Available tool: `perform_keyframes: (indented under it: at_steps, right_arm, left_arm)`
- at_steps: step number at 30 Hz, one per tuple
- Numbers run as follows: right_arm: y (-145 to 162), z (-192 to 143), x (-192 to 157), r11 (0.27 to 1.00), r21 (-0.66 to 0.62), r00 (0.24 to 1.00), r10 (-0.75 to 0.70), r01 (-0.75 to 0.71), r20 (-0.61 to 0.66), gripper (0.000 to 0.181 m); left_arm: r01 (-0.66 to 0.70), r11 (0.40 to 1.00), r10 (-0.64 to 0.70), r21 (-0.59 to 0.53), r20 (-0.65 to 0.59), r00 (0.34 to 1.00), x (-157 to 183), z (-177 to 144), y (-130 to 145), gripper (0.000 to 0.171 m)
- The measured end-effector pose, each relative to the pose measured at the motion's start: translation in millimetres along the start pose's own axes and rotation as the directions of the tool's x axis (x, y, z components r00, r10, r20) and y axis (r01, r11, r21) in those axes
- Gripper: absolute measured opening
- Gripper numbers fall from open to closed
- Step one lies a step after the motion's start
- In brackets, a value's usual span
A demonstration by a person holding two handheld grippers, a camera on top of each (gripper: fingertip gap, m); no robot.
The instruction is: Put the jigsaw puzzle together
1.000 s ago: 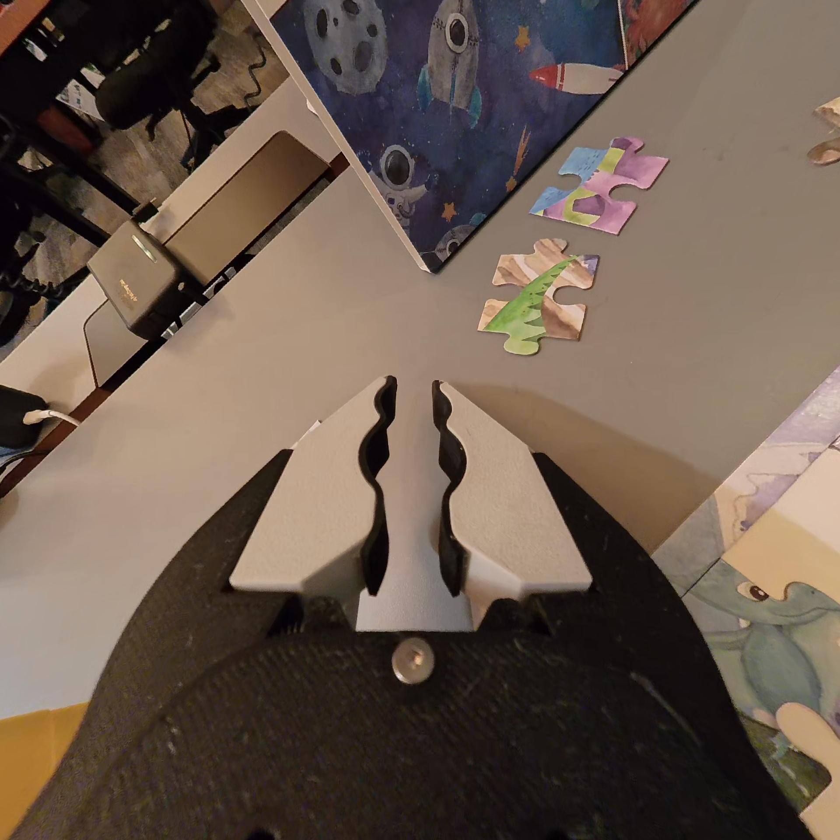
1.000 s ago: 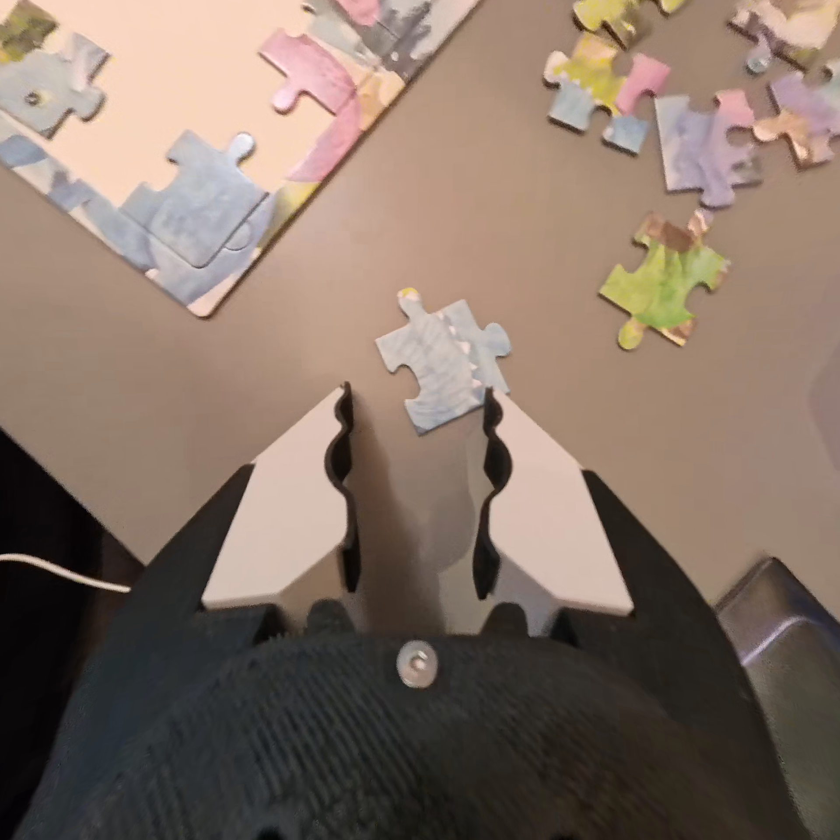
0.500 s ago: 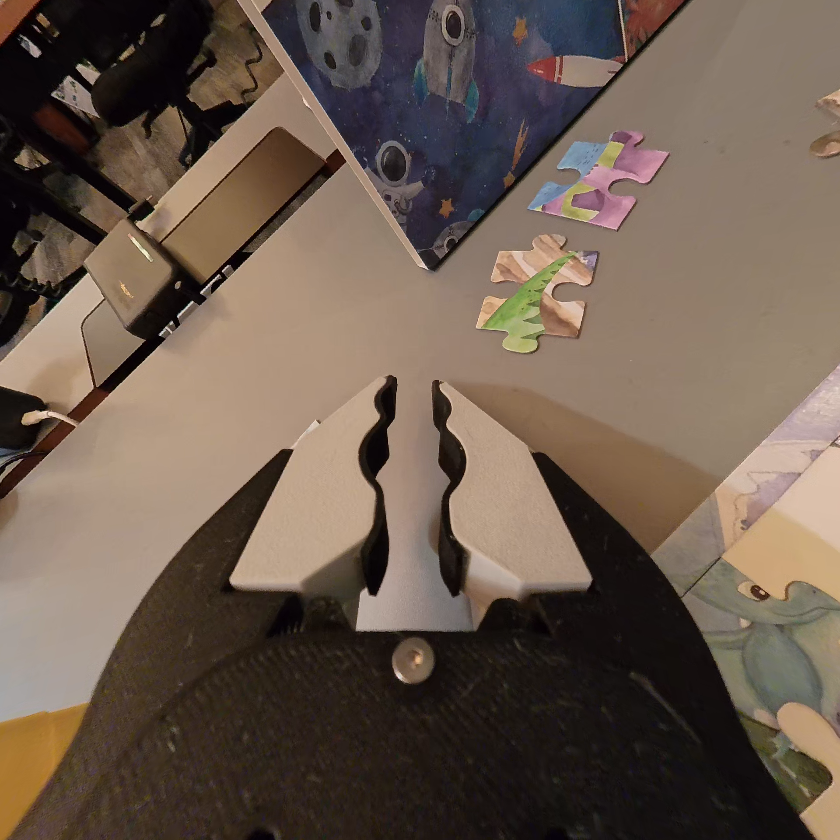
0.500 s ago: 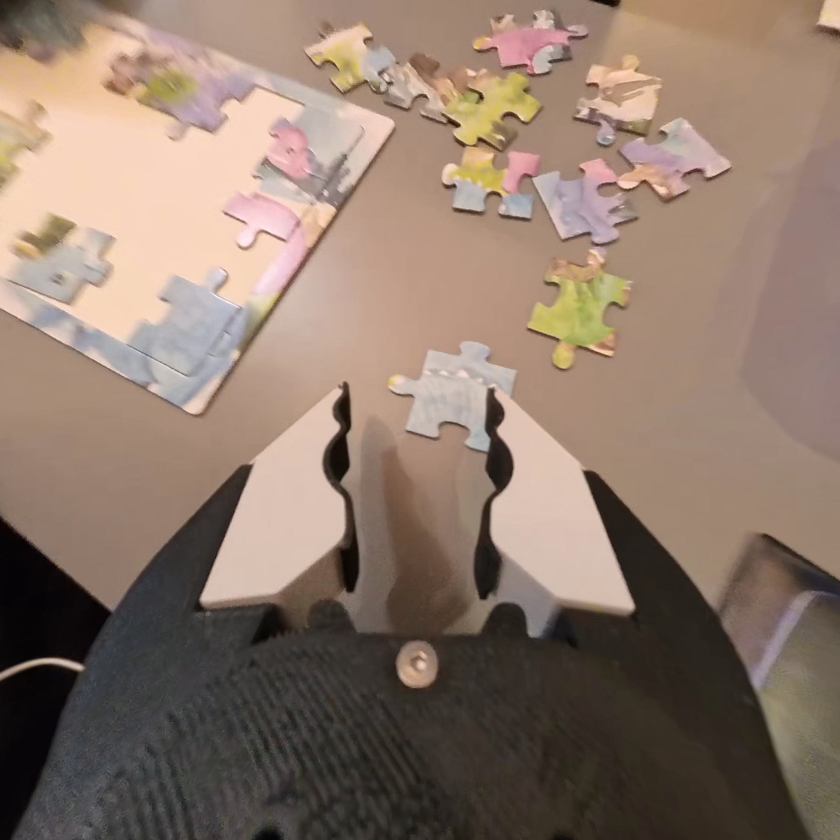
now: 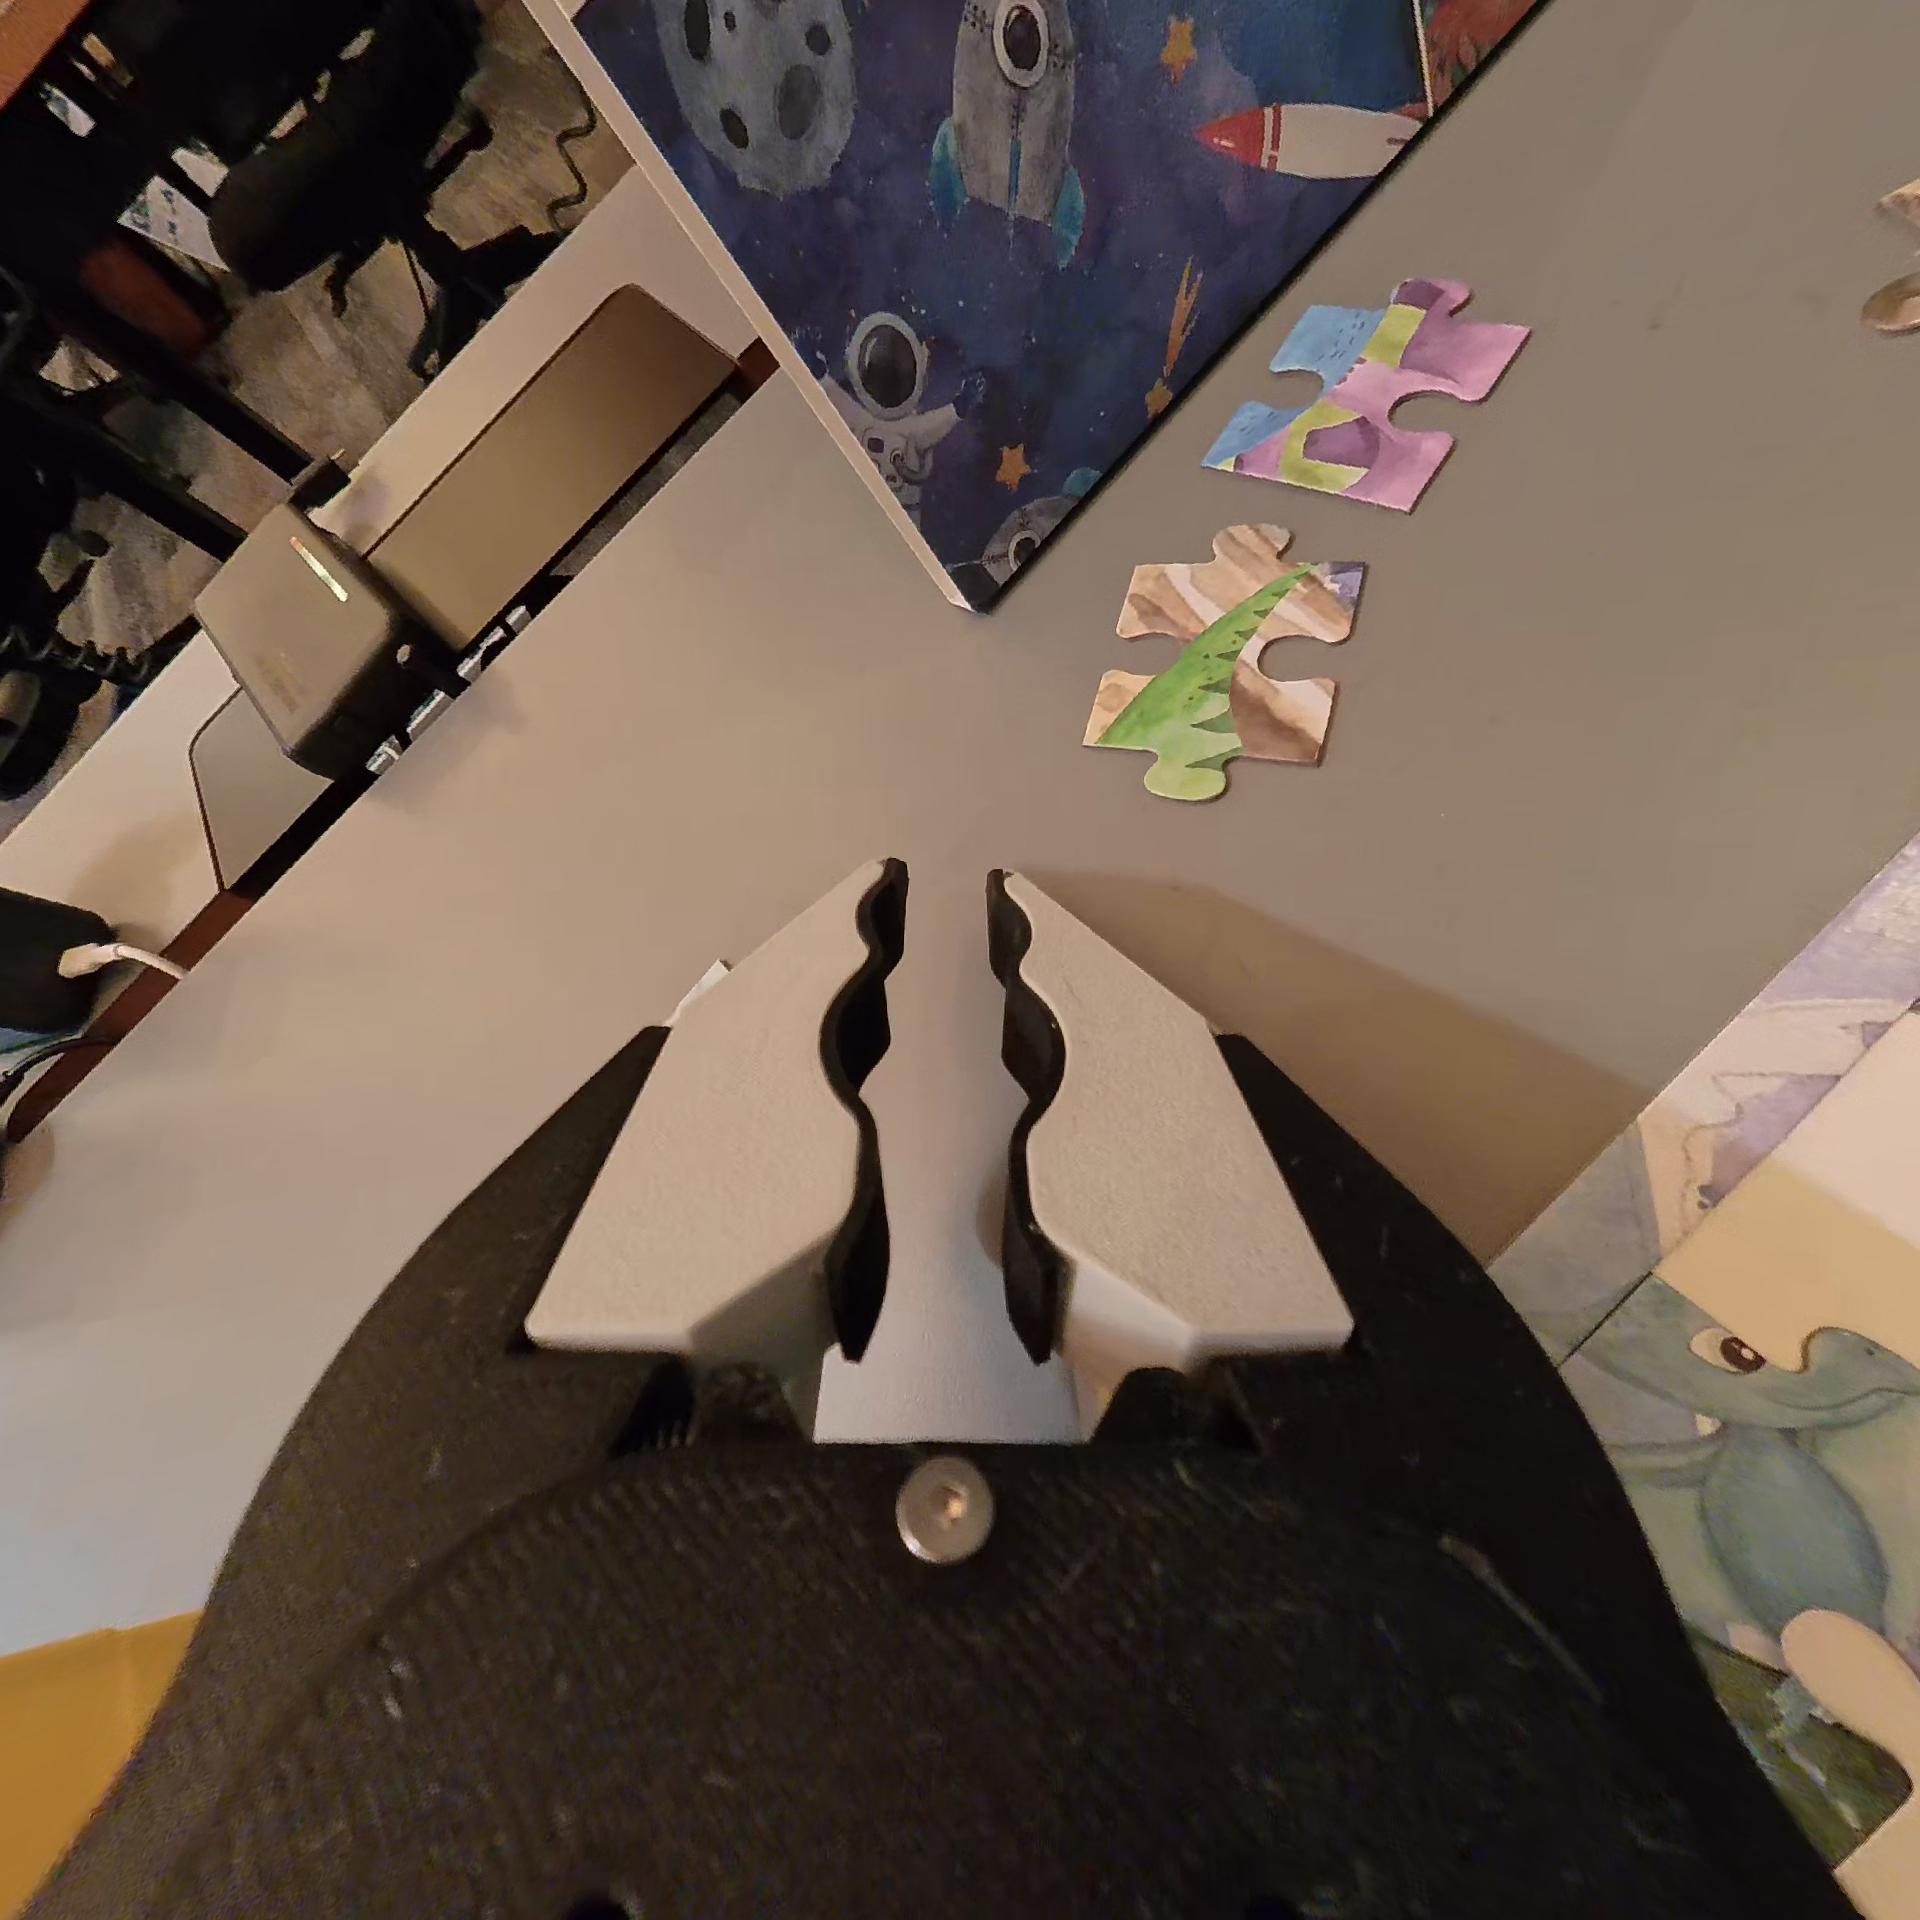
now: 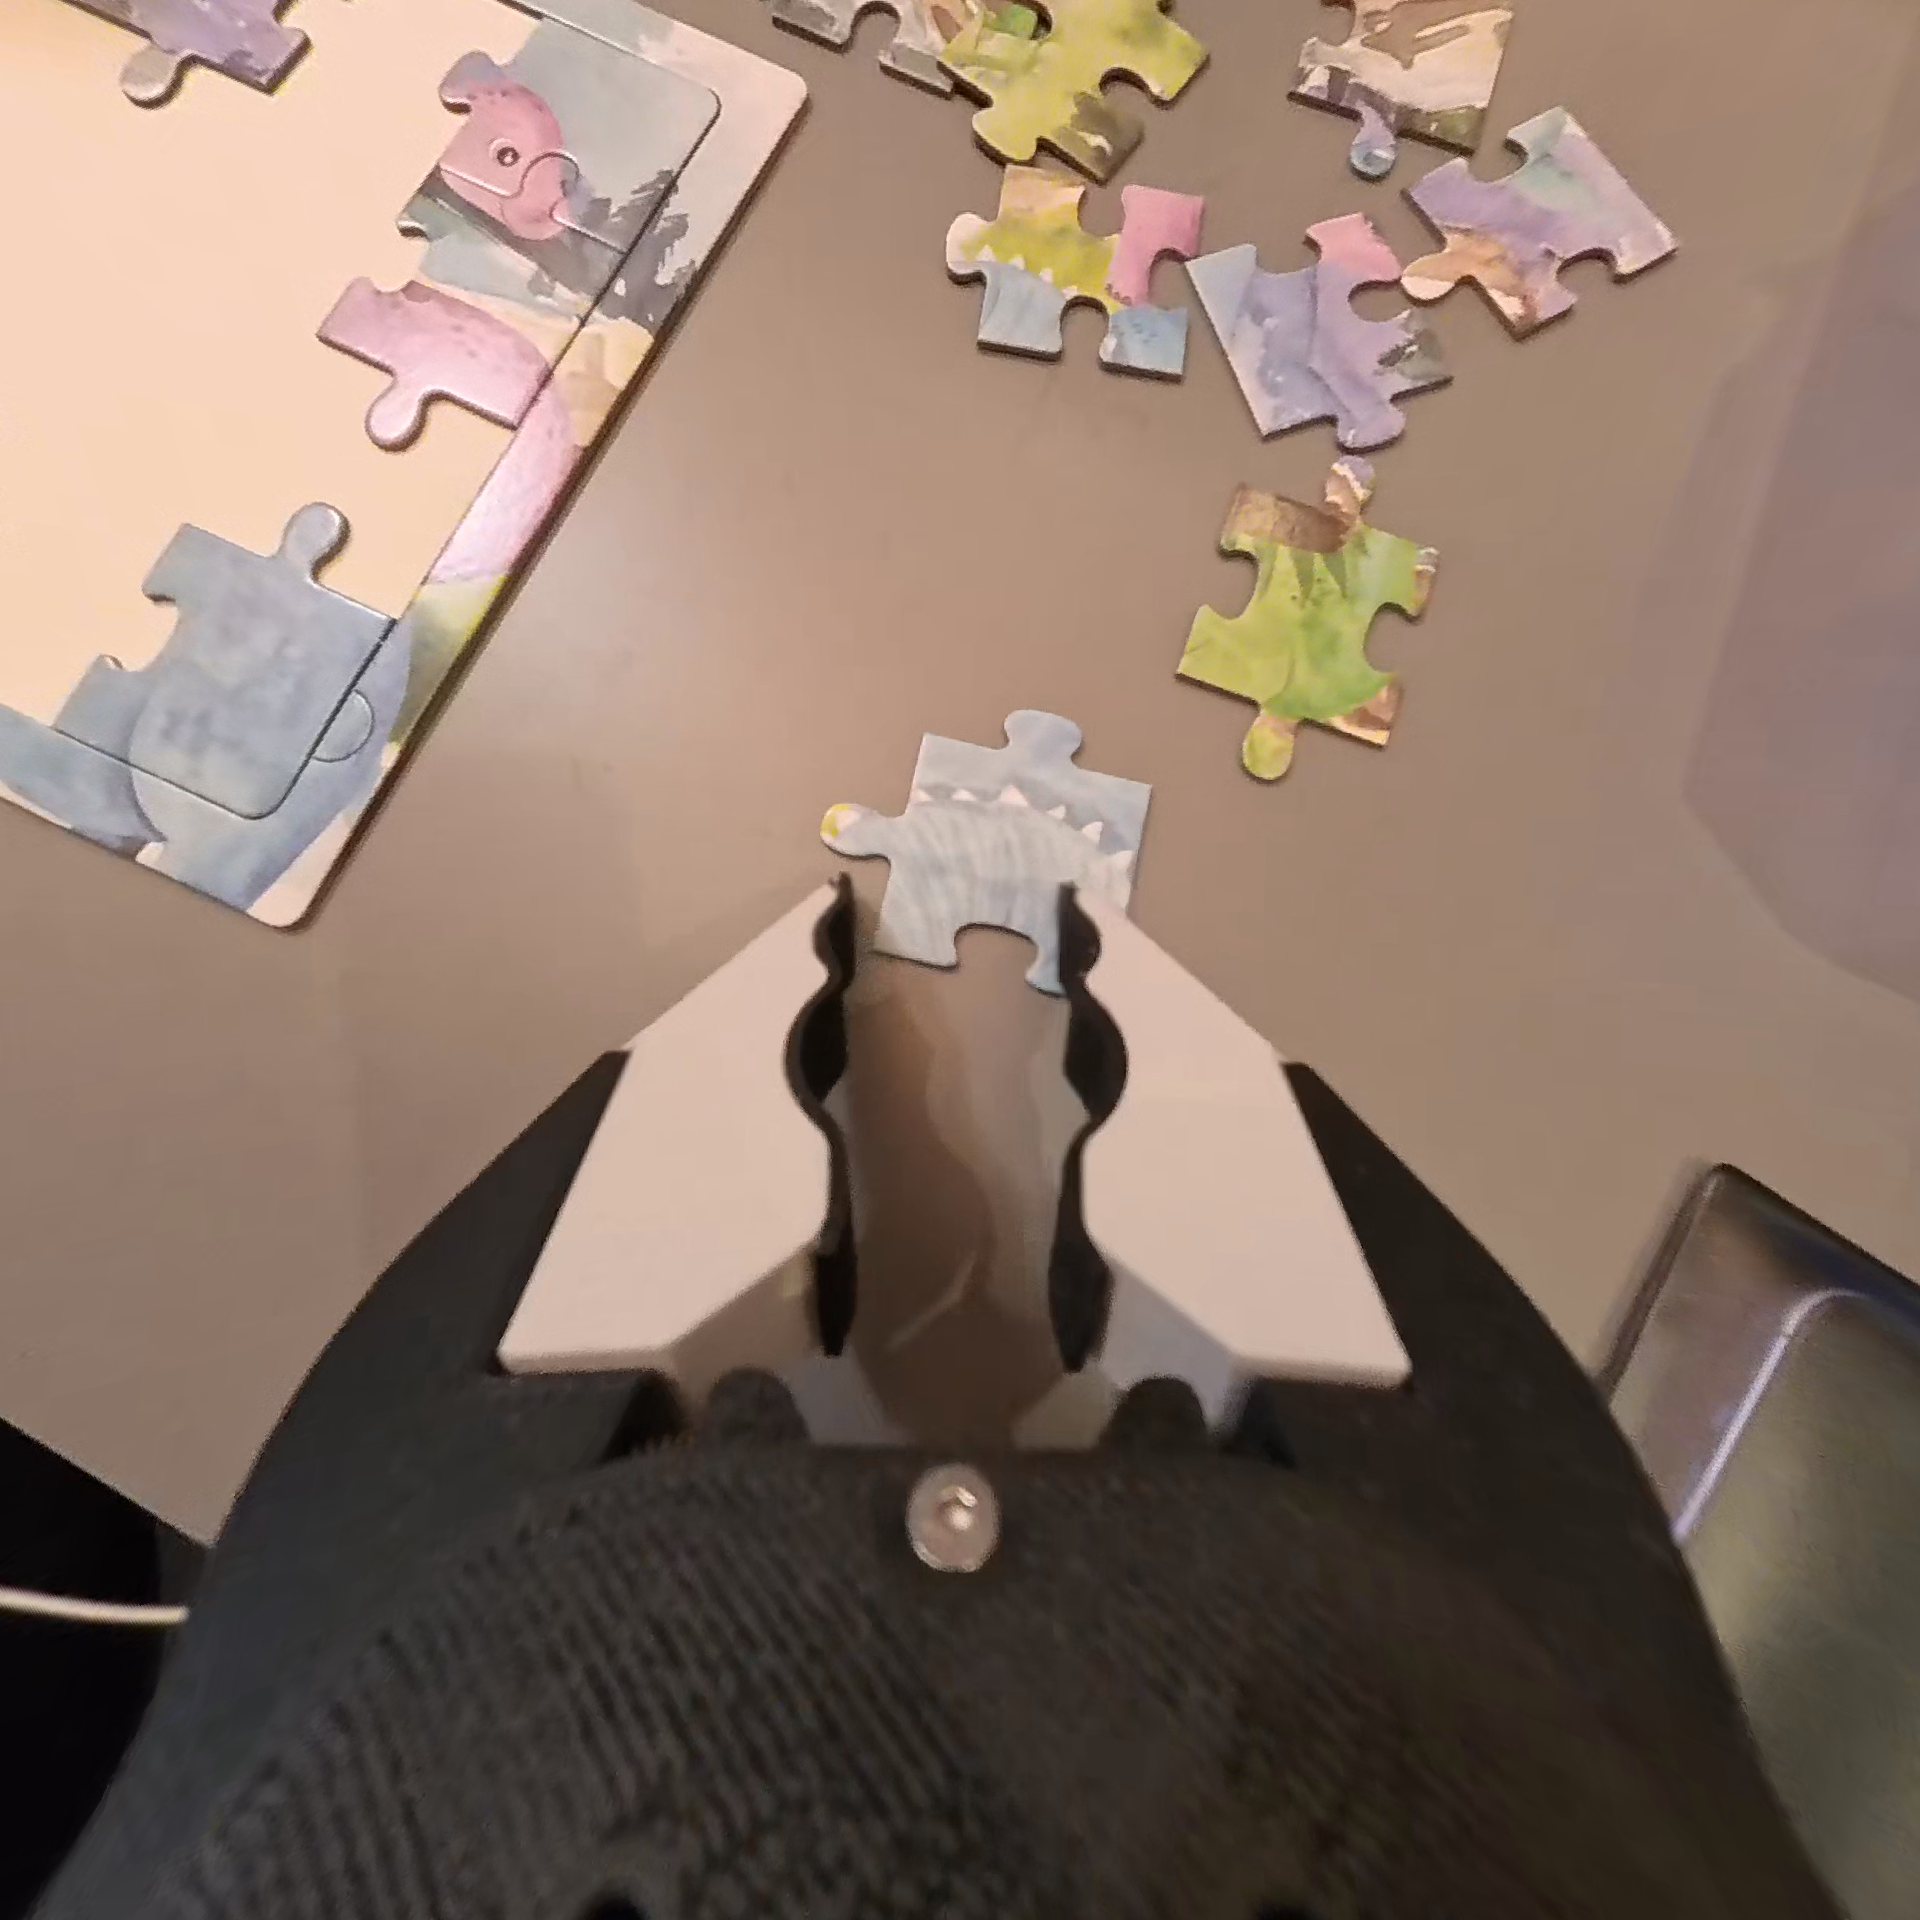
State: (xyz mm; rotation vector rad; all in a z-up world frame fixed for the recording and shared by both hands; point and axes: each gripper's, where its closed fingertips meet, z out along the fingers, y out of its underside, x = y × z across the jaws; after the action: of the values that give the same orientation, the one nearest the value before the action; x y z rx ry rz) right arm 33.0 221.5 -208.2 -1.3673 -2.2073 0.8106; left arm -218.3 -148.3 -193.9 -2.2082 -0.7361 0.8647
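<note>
Right tongs [image 6: 951, 899] released, fingers spread wide, low over the grey table [image 6: 727, 623]. Grasp nothing. Just past the fingertips, flat on the table, a pale blue puzzle piece [image 6: 1013, 842] with a row of white spikes; its near edge between the two fingertips, its right part partly hidden behind the right finger. Impossible to tell whether the finger touches it.

At near right, a dark grey hard-edged object [image 6: 1818, 1403], blurred. Farther right from the blue piece, apart from it, a green piece [image 6: 1309, 634] with brown on its far side. At far right, a group of loose pieces close together, among them a purple piece [image 6: 1320, 332] and a pink-and-yellow piece [image 6: 1081, 270].

At left, the puzzle board [image 6: 748, 135], mostly bare inside, with a few pieces seated along its right edge: a blue one [image 6: 249, 665] at the near corner, a pink one [image 6: 447, 348] farther.

Left tongs [image 5: 945, 873] also released and empty, but with only a narrow gap between the fingers, over a bare part of the table [image 5: 623, 935]. At near right in this view, the board's corner [image 5: 1766, 1039] with a green dinosaur picture. Farther, right of centre, a brown-and-green piece [image 5: 1226, 665], and beyond it a purple-and-blue piece [image 5: 1361, 400], both flat and well apart from the tongs. Just left of them, a panel with a space picture [image 5: 987, 208]. Off the table at far left, a small grey box [image 5: 301, 644].
</note>
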Motion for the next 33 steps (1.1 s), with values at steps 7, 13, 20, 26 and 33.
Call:
perform_keyframes:
  at_steps: [7, 13, 20, 26, 33]
  right_arm:
    - [0.6, 2.0, 8.5, 0.996, 0.02, 0.996, 0.09, -0.09, -0.008, 0.053]
    - [0.0, 2.5, 8.8, 0.998, 0.009, 0.998, 0.056, -0.056, 0.003, 0.045]
    - [-2.6, -3.1, 10.0, 0.999, 0.026, 0.999, 0.037, -0.037, 0.003, 0.045]
    - [-33.4, -13.5, -16.4, 0.987, 0.155, 0.987, 0.028, -0.053, 0.161, 0.045]
    - [-82.8, -10.1, -86.5, 0.937, 0.29, 0.917, -0.279, 0.194, 0.286, 0.045]
  left_arm:
    - [-0.003, 1.0, 0.003, -0.003, 0.001, 1.0, 0.2, 0.4, 0.2, 0.014]
    - [-0.003, 1.0, 0.003, -0.001, 0.002, 1.0, 0.1, 0.4, 0.0, 0.014]
    - [-0.005, 1.0, 0.005, -0.004, 0.001, 1.0, 0.5, 0.7, 0.4, 0.014]
    - [-0.008, 1.0, 0.008, -0.007, 0.002, 1.0, 0.8, 0.9, 0.7, 0.014]
    - [-0.014, 1.0, 0.014, -0.01, 0.004, 1.0, 1.2, 1.2, 1.1, 0.014]
